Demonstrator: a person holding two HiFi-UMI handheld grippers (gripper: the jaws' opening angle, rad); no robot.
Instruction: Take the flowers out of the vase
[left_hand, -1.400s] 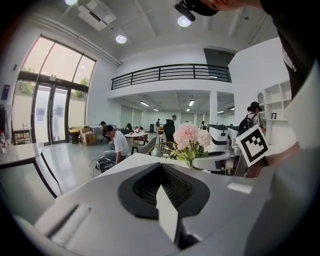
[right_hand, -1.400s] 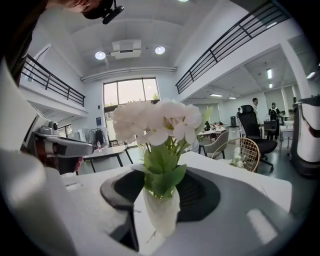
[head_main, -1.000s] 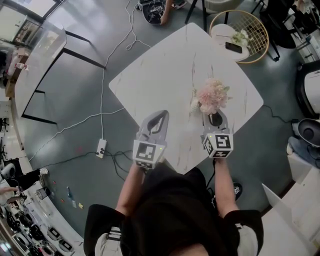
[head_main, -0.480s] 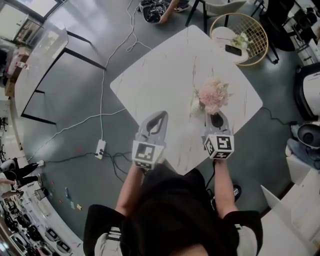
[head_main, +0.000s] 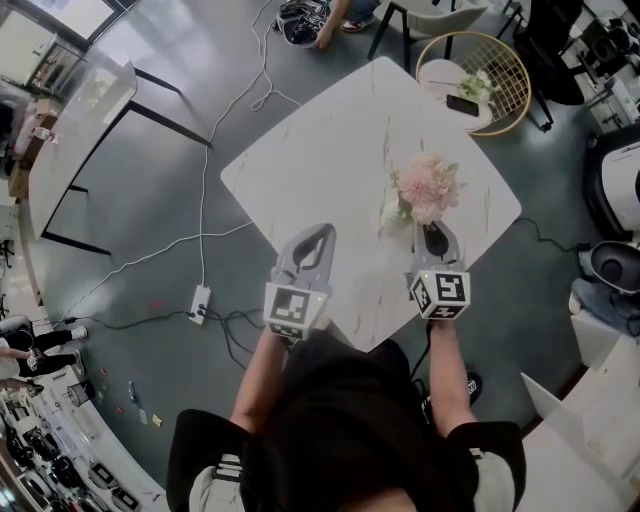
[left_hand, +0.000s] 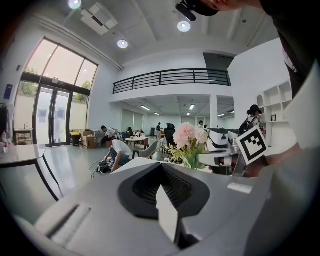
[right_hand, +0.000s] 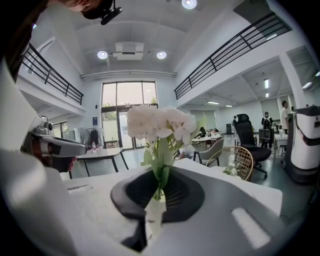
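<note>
A bunch of pale pink flowers (head_main: 426, 186) stands in a small pale vase (head_main: 390, 212) on the white marble table (head_main: 330, 150). My right gripper (head_main: 432, 228) reaches in just below the blooms. In the right gripper view its jaws (right_hand: 159, 192) have just been closing and are shut on the green stems (right_hand: 161, 167), with the blooms (right_hand: 160, 122) above them. The vase is hidden there behind the jaws. My left gripper (head_main: 324, 230) hovers over the table's near left part, shut and holding nothing. Its view shows its jaws (left_hand: 161, 170), the flowers (left_hand: 189, 136) and the right gripper's marker cube (left_hand: 251, 144).
A round gold wire side table (head_main: 480, 72) with a phone stands beyond the table's far corner. Cables and a power strip (head_main: 201, 297) lie on the grey floor to the left. A person crouches at the top edge (head_main: 335, 15). White machines (head_main: 620, 190) stand at the right.
The right gripper's jaws have drawn together round the flower stems. Both hands and the flowers have stayed nearly where they were.
</note>
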